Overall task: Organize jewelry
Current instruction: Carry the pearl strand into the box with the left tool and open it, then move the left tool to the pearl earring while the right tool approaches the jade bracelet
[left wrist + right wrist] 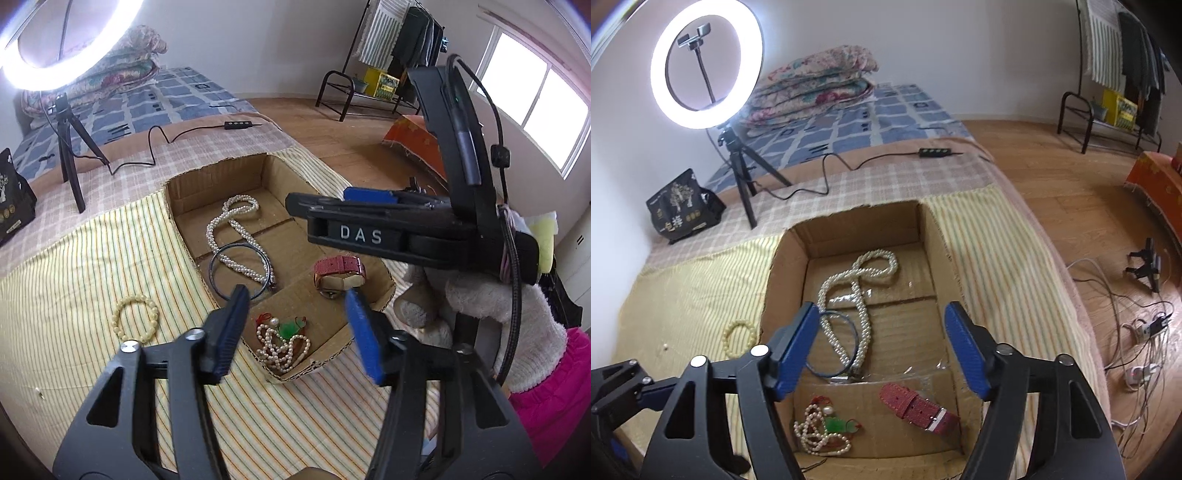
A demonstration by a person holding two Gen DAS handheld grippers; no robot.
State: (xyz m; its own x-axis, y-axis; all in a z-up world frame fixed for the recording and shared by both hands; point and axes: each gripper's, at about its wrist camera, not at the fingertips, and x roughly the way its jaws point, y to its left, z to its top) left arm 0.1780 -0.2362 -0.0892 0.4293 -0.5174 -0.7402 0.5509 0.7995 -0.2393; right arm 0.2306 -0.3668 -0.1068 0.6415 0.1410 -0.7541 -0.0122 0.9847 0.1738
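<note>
Pearl tangle (282, 345) below open left gripper (295, 295)

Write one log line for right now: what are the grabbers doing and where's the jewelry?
left gripper: open, empty | right gripper: open, empty | cardboard box: pearl necklace, red watch inside | yellow bead bracelet: outside on cloth

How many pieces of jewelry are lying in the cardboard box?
4, unless the tangle hides more: long pearl necklace and dark bangle overlapping mid-box, red watch strap near right, pearl tangle with green pendant near left.
</note>
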